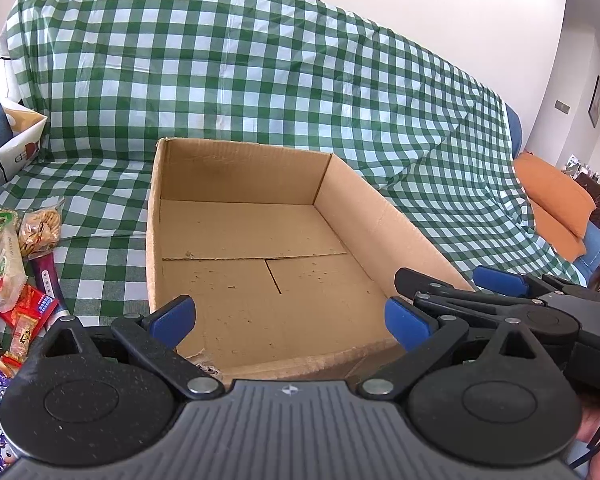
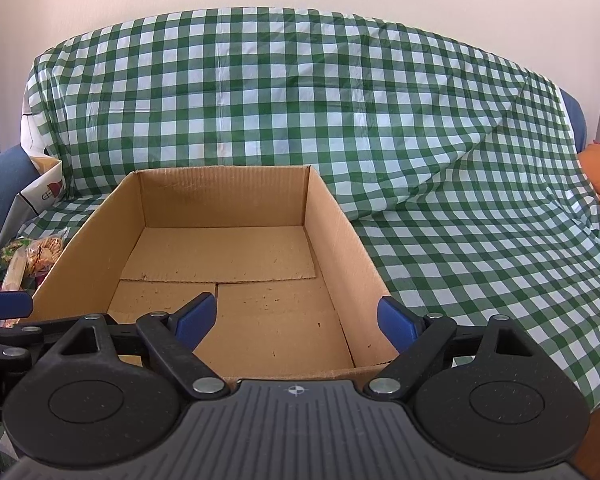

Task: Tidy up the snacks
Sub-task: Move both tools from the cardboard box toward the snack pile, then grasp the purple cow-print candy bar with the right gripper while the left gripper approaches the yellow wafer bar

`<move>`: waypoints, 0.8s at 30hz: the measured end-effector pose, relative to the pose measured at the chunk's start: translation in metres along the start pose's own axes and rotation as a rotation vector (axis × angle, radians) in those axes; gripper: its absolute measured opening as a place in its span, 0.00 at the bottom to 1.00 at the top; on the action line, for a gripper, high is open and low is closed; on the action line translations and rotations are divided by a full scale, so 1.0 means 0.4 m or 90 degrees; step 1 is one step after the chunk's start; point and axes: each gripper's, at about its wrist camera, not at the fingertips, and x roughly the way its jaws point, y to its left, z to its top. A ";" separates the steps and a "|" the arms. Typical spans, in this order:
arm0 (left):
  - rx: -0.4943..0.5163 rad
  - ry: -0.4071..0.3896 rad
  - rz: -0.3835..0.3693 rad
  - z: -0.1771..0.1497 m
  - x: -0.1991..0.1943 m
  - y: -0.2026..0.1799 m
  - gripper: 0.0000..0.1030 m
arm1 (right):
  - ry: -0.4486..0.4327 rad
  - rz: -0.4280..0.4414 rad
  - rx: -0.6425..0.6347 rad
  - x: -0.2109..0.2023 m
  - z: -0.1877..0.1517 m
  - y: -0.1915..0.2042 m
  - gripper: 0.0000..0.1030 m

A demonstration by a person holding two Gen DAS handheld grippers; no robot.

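An open, empty cardboard box (image 1: pixel 260 240) sits on a sofa covered with a green-and-white checked cloth (image 1: pixel 260 72); it also shows in the right wrist view (image 2: pixel 228 248). A pile of snack packets (image 1: pixel 16 272) lies left of the box, partly seen in the right wrist view (image 2: pixel 32 258). My left gripper (image 1: pixel 288 320) is open and empty at the box's near edge. My right gripper (image 2: pixel 296 320) is open and empty beside it, over the near right corner; it also shows in the left wrist view (image 1: pixel 496 292).
A white paper bag (image 1: pixel 16 140) stands at the sofa's left end. Orange cushions (image 1: pixel 556 204) lie at the right end. The checked cloth (image 2: pixel 460 200) slopes down right of the box.
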 end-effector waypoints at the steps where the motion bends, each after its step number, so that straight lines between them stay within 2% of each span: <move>1: 0.002 -0.001 0.000 0.000 -0.002 -0.002 0.97 | -0.003 -0.001 0.000 -0.001 0.000 0.001 0.82; 4: 0.006 -0.005 0.002 0.003 -0.009 0.000 0.94 | -0.013 0.001 -0.004 -0.005 -0.001 0.009 0.72; 7: 0.005 -0.008 0.009 0.009 -0.019 0.016 0.81 | -0.028 0.011 -0.016 -0.014 -0.002 0.028 0.62; 8: 0.002 -0.008 0.011 0.009 -0.023 0.022 0.75 | -0.033 0.015 -0.021 -0.019 -0.003 0.037 0.60; 9: -0.002 -0.009 0.012 0.012 -0.027 0.032 0.64 | -0.038 0.019 -0.026 -0.023 -0.004 0.047 0.59; 12: -0.011 -0.011 0.018 0.014 -0.043 0.063 0.43 | -0.050 0.037 -0.038 -0.039 -0.002 0.087 0.56; 15: -0.019 -0.014 0.023 0.018 -0.064 0.099 0.28 | -0.063 0.057 -0.052 -0.058 0.001 0.137 0.55; 18: -0.032 -0.020 0.018 0.025 -0.096 0.146 0.19 | -0.074 0.087 -0.065 -0.077 0.001 0.200 0.55; 21: -0.040 -0.009 -0.009 0.043 -0.132 0.213 0.17 | -0.078 0.117 -0.069 -0.094 0.001 0.262 0.55; 24: 0.018 0.002 -0.045 0.090 -0.165 0.285 0.17 | -0.069 0.158 -0.052 -0.100 0.003 0.312 0.55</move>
